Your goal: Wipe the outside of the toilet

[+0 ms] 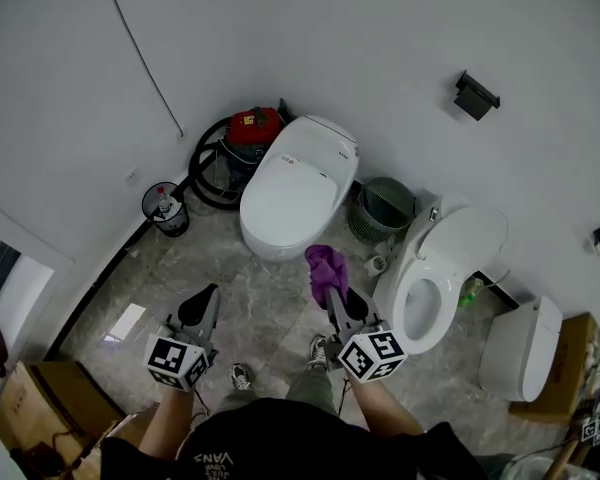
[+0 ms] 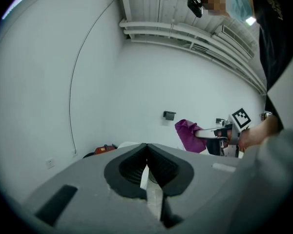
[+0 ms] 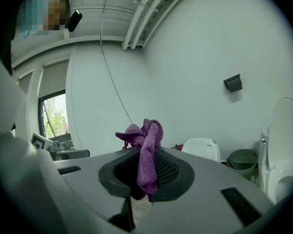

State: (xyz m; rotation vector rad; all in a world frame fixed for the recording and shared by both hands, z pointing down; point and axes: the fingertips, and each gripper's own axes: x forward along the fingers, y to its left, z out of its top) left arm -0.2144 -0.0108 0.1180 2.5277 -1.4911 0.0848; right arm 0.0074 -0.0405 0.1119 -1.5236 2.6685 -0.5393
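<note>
Left gripper (image 1: 202,300), jaws pressed together on nothing; closed-lid toilet (image 1: 298,183) ahead by the wall; right gripper (image 1: 332,296), clamped on purple cloth (image 1: 325,266), near but clear of open-lid toilet (image 1: 435,268) at right.

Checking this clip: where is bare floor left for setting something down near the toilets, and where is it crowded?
Free: the floor between the black bin, the closed toilet and the left gripper. Crowded: the gap between the closed toilet and the open toilet holds a green basket; a red vacuum fills the corner behind.
</note>
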